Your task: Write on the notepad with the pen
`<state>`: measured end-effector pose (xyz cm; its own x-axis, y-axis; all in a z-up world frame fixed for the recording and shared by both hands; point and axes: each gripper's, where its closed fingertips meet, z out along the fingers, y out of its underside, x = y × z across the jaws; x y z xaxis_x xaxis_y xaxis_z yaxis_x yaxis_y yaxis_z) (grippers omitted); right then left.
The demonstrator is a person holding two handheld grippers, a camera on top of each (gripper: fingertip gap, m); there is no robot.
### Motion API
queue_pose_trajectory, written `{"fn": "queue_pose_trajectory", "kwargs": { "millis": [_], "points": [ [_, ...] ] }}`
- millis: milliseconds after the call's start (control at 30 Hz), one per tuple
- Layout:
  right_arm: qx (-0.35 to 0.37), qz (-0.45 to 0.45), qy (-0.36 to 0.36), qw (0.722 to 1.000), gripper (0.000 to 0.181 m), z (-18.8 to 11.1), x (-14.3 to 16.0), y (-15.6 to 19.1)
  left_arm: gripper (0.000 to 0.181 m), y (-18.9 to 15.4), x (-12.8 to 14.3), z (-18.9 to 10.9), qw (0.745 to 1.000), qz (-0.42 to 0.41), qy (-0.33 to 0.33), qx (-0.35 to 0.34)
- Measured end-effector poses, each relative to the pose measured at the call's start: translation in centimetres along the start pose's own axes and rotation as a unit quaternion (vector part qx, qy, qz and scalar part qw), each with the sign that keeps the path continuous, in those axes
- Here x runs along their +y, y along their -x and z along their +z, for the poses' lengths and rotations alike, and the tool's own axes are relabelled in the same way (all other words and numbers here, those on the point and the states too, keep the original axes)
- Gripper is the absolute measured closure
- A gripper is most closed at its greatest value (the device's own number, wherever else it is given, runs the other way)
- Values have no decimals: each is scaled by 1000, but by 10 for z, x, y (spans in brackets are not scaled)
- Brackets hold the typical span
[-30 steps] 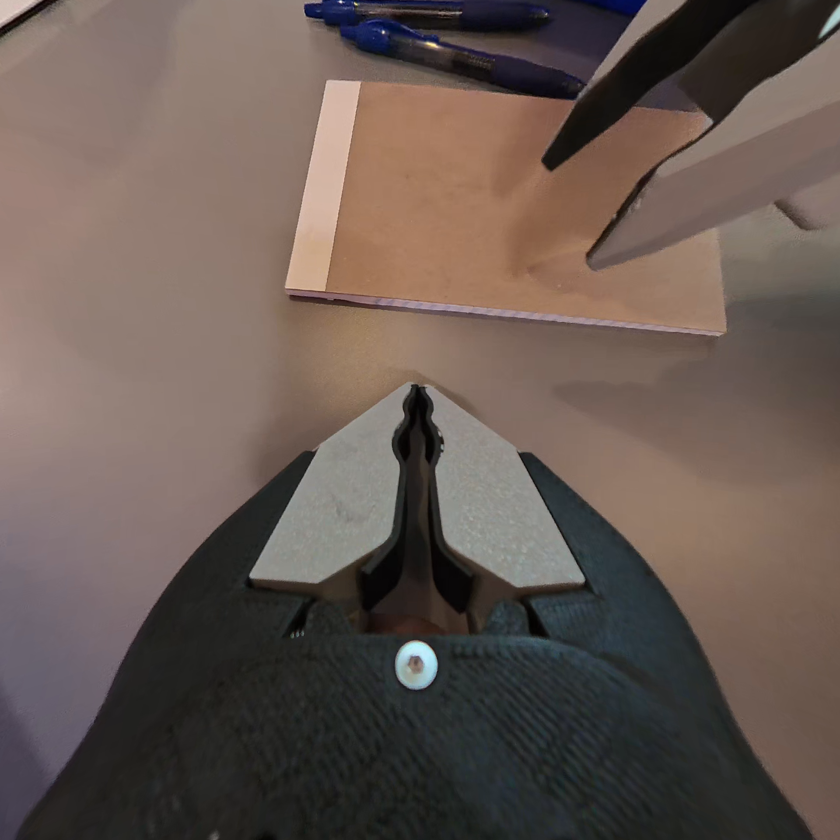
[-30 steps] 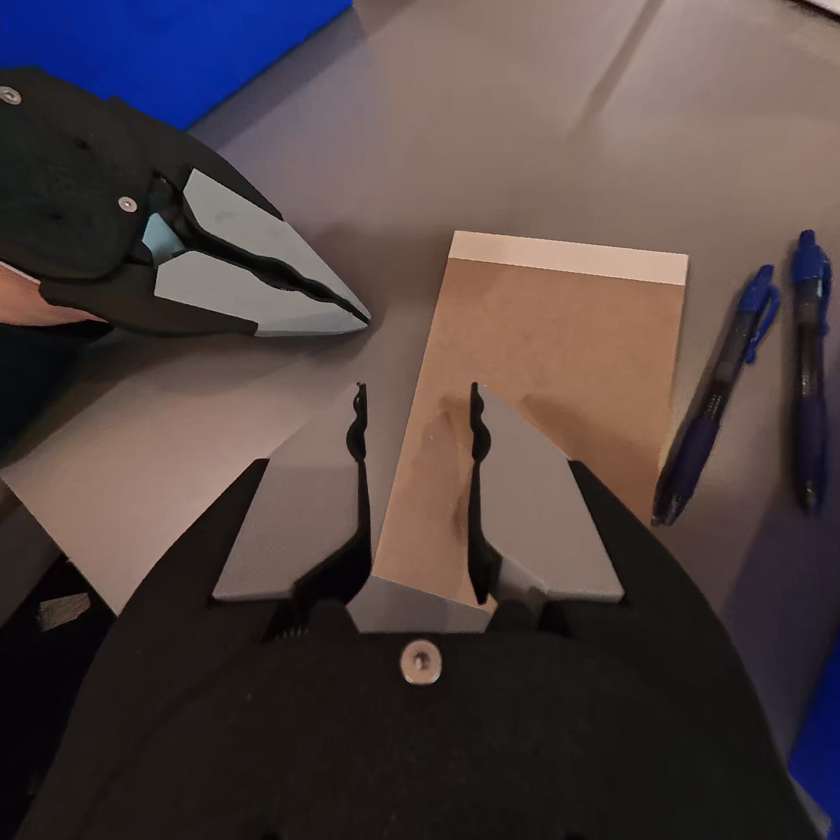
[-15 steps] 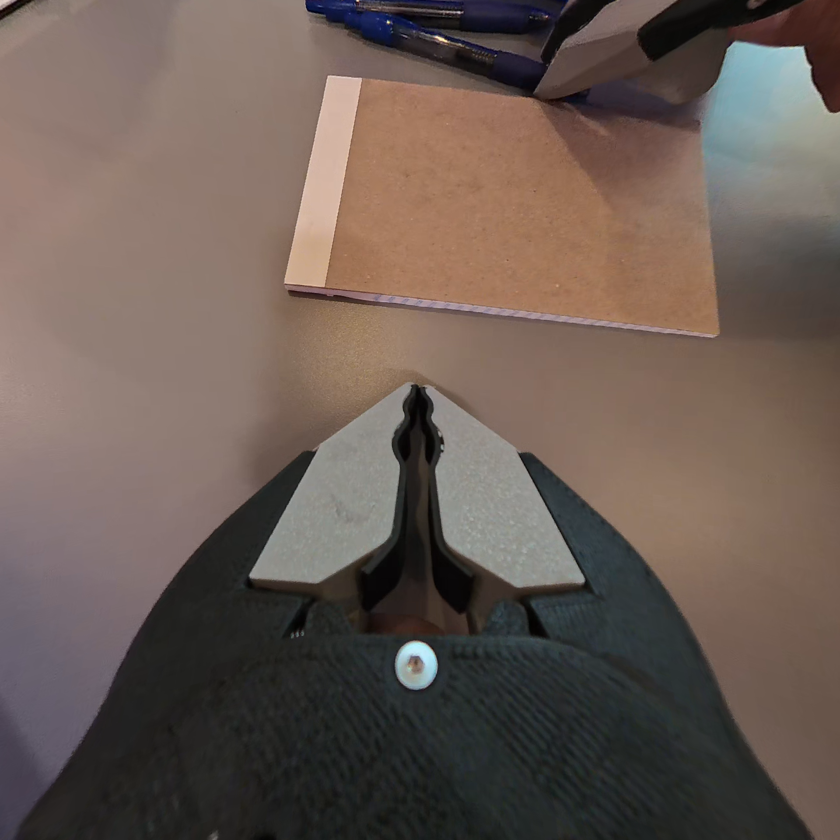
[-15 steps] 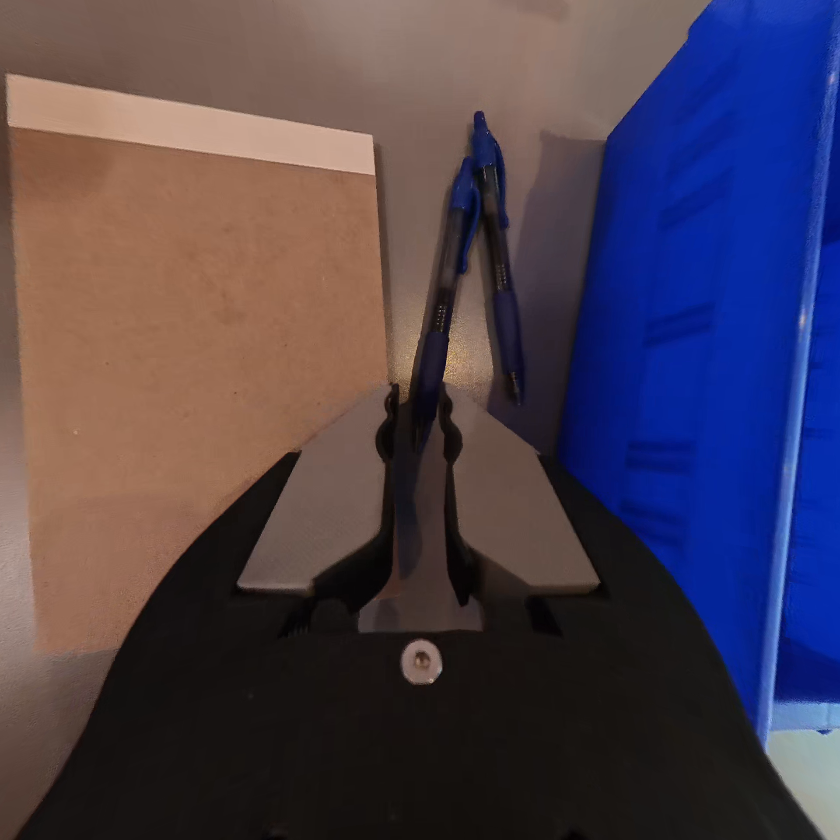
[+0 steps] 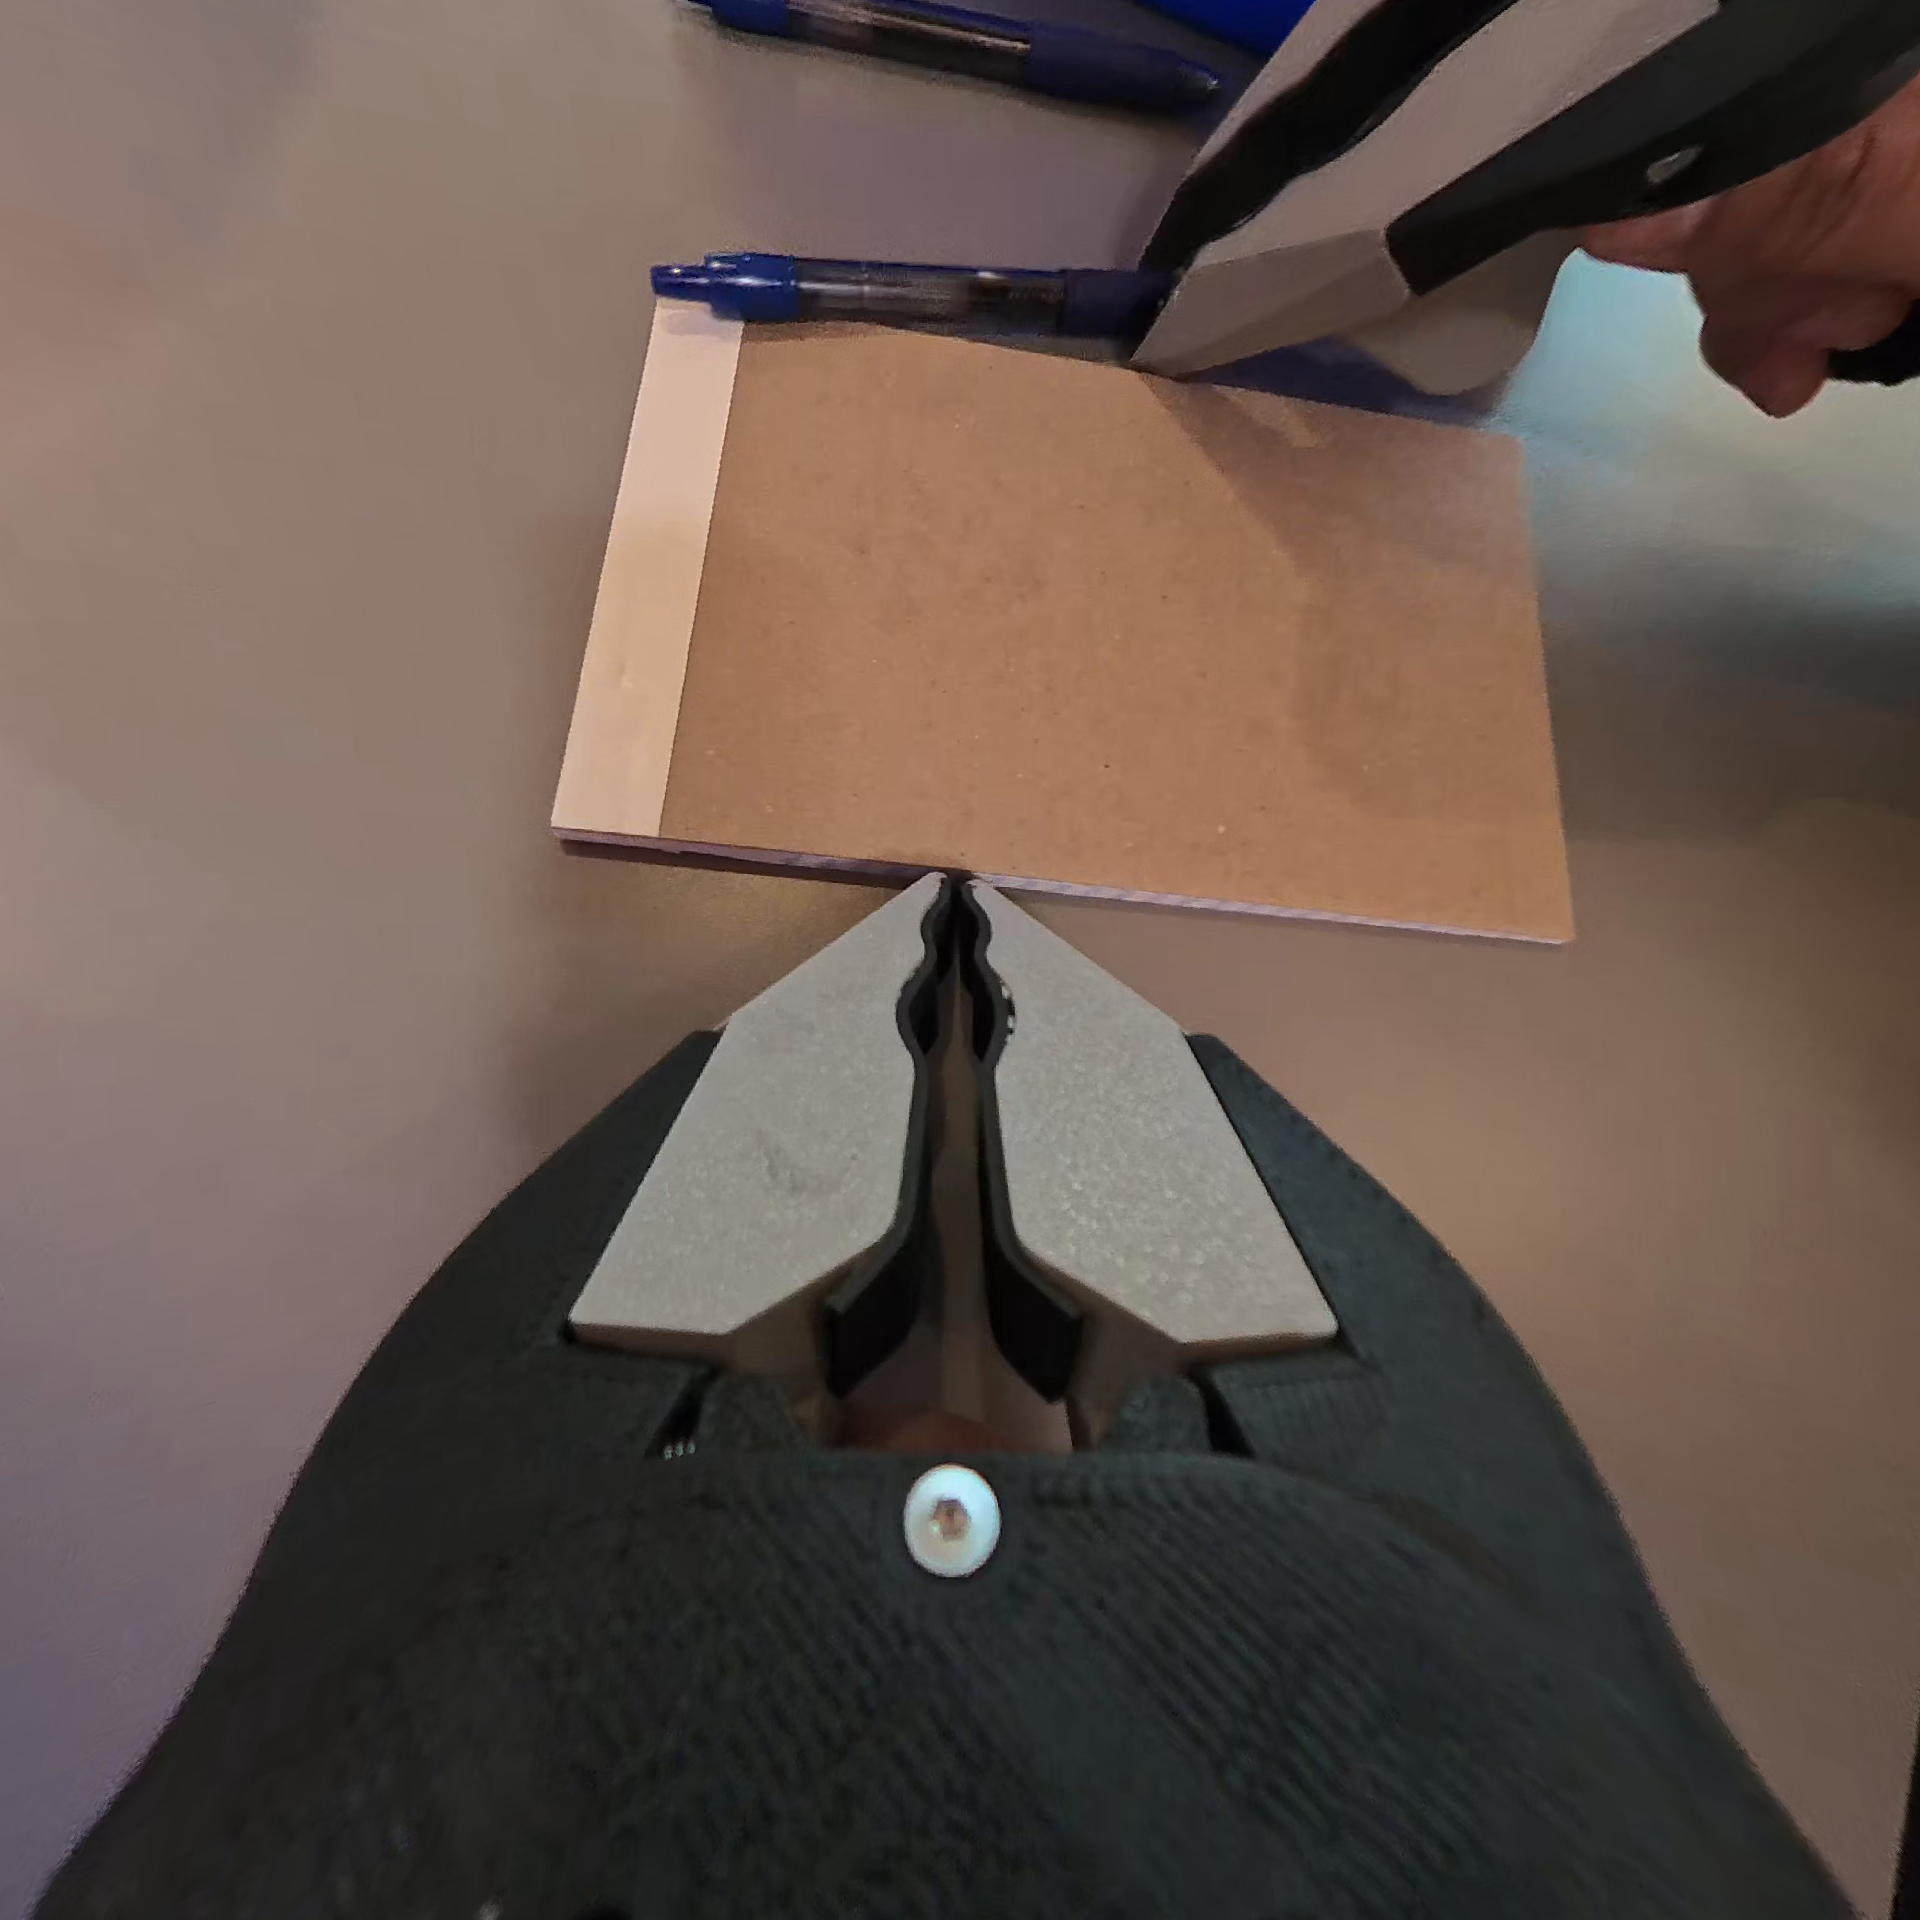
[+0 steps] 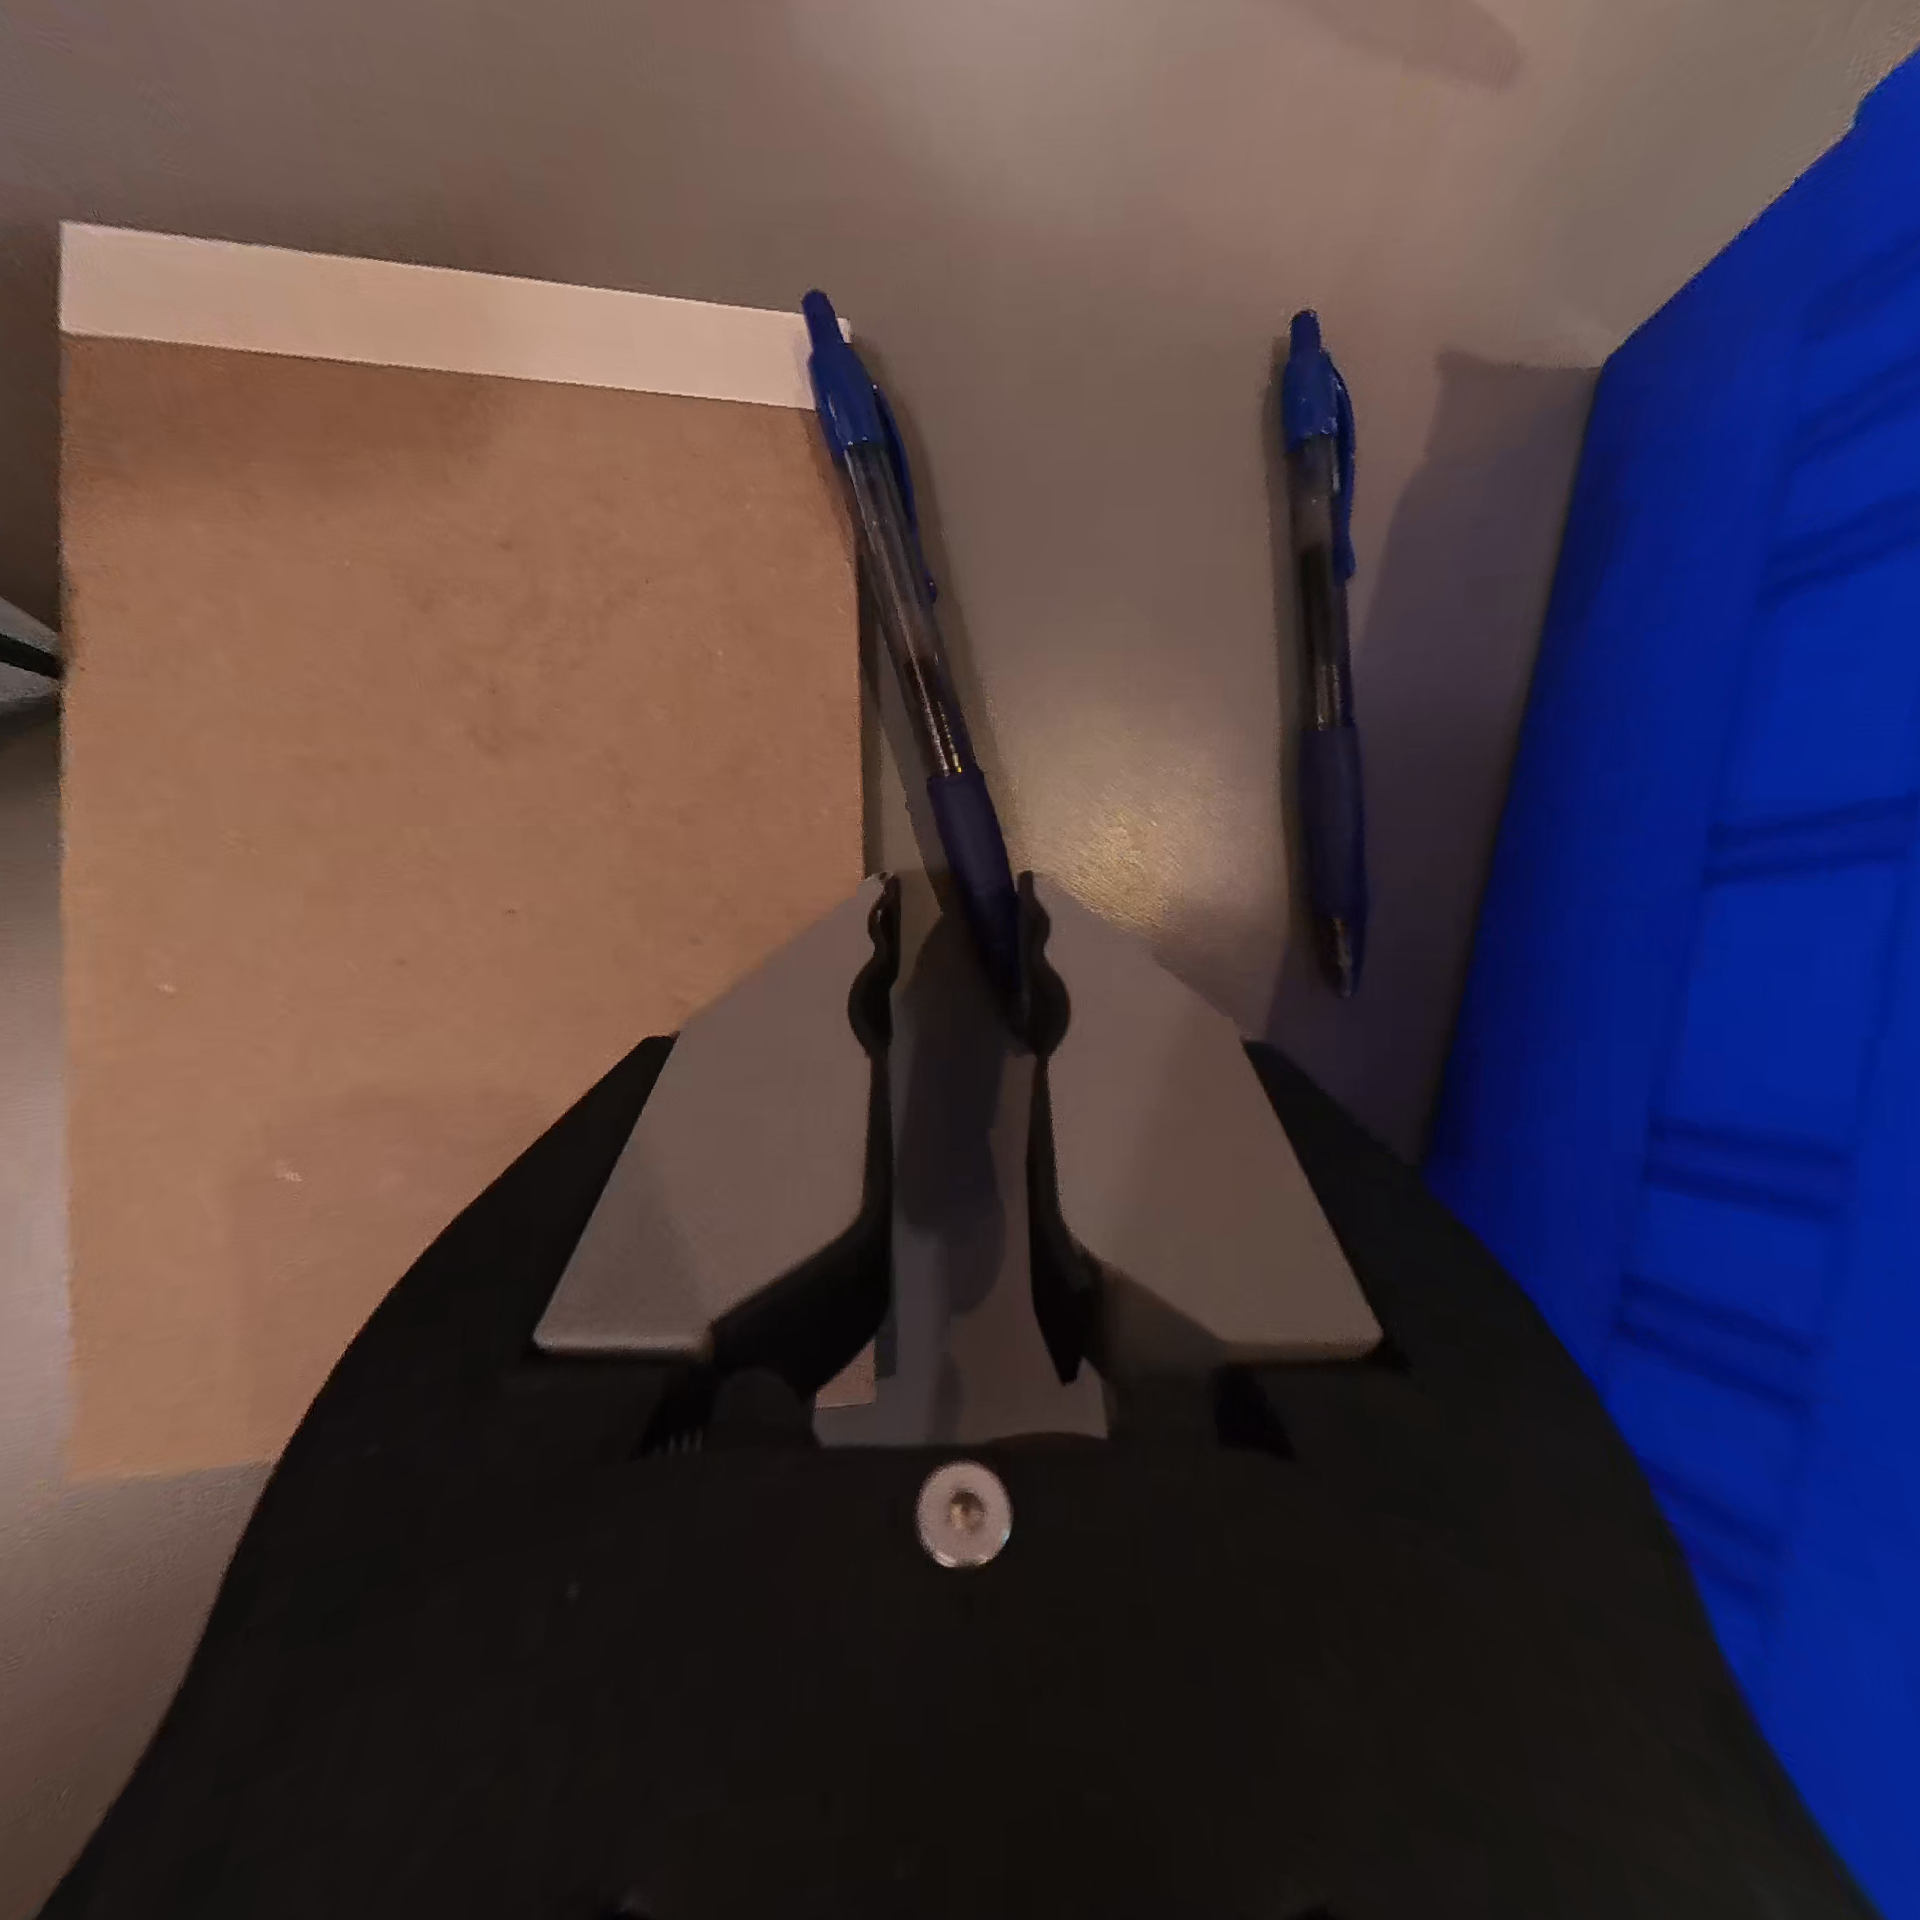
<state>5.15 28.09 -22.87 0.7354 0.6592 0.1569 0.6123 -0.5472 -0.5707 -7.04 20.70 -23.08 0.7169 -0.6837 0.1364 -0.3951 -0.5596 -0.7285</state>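
Right gripper (image 6: 956, 883), black textured body with two grey wedge fingers: jaws part-open around the dark blue rubber grip of the nearer pen; that grip lies against the inner face of the right-hand finger, with a gap to the other finger. Whether the pen is pinched cannot be told. In the left wrist view the same gripper (image 5: 1148, 322) comes down from the upper right, a person's hand (image 5: 1787, 260) behind it.

Left gripper (image 5: 954, 883), same black and grey build: fingers closed together, nothing between them, tips at the near edge of the notepad.

Grey matte tabletop (image 5: 260, 623): bears all items below.

Blue plastic bin (image 6: 1714, 831), ribbed wall: stands at the right of the right wrist view, just beyond the farther pen.

Rectangular notepad with brown cardboard face and pale white binding strip (image 5: 1091, 623): lies flat on the tabletop, between the two grippers; also seen at left of the right wrist view (image 6: 416, 779).

Nearer blue retractable pen with clear barrel (image 6: 904, 644): lies alongside the notepad's long edge, just beside it, clip end by the white strip; shown likewise in the left wrist view (image 5: 904, 293).

Farther blue retractable pen, same kind (image 6: 1322, 644): lies on the tabletop between the nearer pen and the bin, apart from both; its barrel shows at the top of the left wrist view (image 5: 935, 47).
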Motion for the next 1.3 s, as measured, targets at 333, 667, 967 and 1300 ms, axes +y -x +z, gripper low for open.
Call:
{"fn": "queue_pose_trajectory", "kwargs": {
  "millis": [333, 667, 967, 1300],
  "points": [
    [-123, 75, -16, 989, 168, 3, -4, 14, 181, -4, -10, -5, 999, 1, -28, 28],
    [-176, 93, -27, 980, 169, 0, -6, 23, 181, -13, -46, -22, 989, 2, -138, 57],
    [-299, 100, -39, 948, 174, -1, -24, 80, 181, -17, -85, -56, 964, 22, -263, 35],
    [-361, 93, -33, 927, 173, 1, -35, 111, 181, -12, -94, -72, 952, 30, -305, 7]
  ]
}}
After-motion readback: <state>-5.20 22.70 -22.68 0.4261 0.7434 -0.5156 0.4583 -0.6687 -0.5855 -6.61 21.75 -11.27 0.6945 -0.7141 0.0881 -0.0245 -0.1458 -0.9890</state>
